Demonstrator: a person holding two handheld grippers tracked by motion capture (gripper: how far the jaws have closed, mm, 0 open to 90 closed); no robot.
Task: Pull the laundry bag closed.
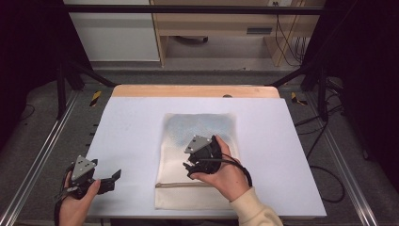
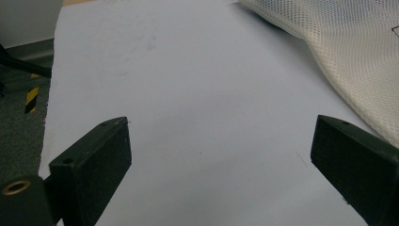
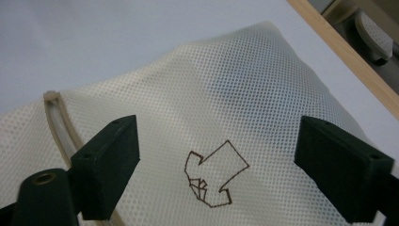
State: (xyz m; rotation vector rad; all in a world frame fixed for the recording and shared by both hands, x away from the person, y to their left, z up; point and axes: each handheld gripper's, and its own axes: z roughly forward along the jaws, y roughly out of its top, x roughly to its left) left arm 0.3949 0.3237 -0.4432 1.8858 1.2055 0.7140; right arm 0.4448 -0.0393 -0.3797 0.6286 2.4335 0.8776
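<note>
Pale blue-white sheeting covers the counter (image 1: 131, 141), with a strip of bare wood showing along its far edge. Beyond it lie a grey floor, black frame posts, loose cables at the right and the base of a wooden cabinet at the back. Metal rails run along the floor on either side.

A cream mesh bag (image 1: 200, 127) lies flat near the middle of the counter. Its long axis runs from the near edge toward the far edge. Its zipper (image 1: 181, 184) crosses it close to the near end, so the closed bottom points away from the person. The far part looks faintly bluish through the mesh.

Over the middle of the bag, the right gripper (image 1: 192, 170) is held with its jaws spread wide. In the right gripper view the right gripper (image 3: 216, 160) has nothing between its jaws, and the mesh lies under them with a small brown outlined logo (image 3: 214, 174) stitched on it. Whether the jaw tips touch the fabric cannot be told.

Well to the left of the bag, near the front edge of the counter, the left gripper (image 1: 112, 179) points toward it. In the left gripper view the left gripper (image 2: 221, 150) has its jaws wide apart above bare sheeting. It grips nothing, and the bag's edge (image 2: 348, 56) lies ahead at the upper right.
</note>
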